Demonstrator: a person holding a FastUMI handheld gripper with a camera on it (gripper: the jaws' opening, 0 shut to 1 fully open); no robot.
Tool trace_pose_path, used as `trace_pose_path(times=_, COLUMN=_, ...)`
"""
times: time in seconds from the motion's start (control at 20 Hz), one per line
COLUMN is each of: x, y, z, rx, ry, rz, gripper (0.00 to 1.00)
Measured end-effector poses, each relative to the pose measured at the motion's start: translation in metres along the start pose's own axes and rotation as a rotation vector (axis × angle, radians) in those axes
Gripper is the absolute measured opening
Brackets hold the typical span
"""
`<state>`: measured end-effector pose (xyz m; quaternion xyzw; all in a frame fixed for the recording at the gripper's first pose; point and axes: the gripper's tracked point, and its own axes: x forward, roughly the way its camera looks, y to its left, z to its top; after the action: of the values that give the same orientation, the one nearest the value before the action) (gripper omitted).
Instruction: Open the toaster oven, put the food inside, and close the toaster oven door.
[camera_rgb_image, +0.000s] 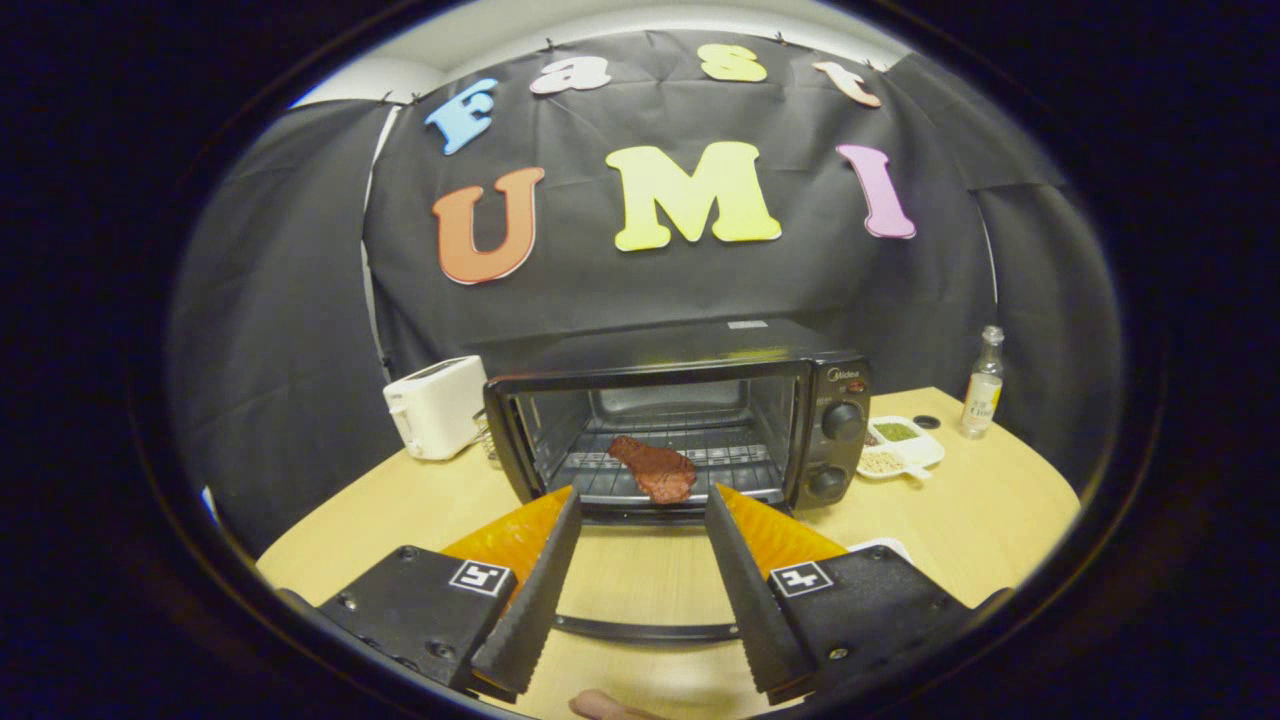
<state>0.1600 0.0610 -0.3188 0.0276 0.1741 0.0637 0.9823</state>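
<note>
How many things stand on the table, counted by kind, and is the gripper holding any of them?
Appliances: 2, toaster oven and white toaster
Food pieces: 1, meat on the oven rack
Bottles: 1
Dishes: 1, divided dish
Total: 5
The gripper is open, holding nothing.

Wooden table (1000, 520), toaster oven (690, 420), white toaster (437, 405), divided dish (900, 448), glass bottle (984, 385)

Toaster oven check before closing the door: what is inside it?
Inside the toaster oven, a piece of meat lies on the wire rack; beneath the rack is hidden. The gripper fingers are open.
</note>
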Motion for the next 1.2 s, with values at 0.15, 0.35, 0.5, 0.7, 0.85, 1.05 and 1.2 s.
trace_pose_path(times=0.15, x=-0.021, y=0.002, z=-0.014, rx=-0.004, ry=0.013, rz=-0.027, gripper=0.81)
trace_pose_path(times=0.35, x=-0.023, y=-0.005, z=-0.036, rx=0.003, ry=0.056, rz=-0.066, gripper=0.81)
trace_pose_path(times=0.5, x=-0.020, y=-0.017, z=-0.058, rx=0.050, ry=0.118, rz=-0.110, gripper=0.81)
trace_pose_path(times=0.7, x=-0.017, y=-0.024, z=-0.085, rx=0.039, ry=0.197, rz=-0.142, gripper=0.81)
trace_pose_path(times=0.85, x=-0.020, y=-0.010, z=-0.104, rx=0.016, ry=0.242, rz=-0.114, gripper=0.81)
trace_pose_path(times=1.05, x=-0.012, y=0.001, z=-0.129, rx=-0.014, ry=0.295, rz=-0.090, gripper=0.81)
trace_pose_path(times=1.2, x=-0.004, y=0.001, z=-0.136, rx=0.020, ry=0.322, rz=-0.098, gripper=0.81)
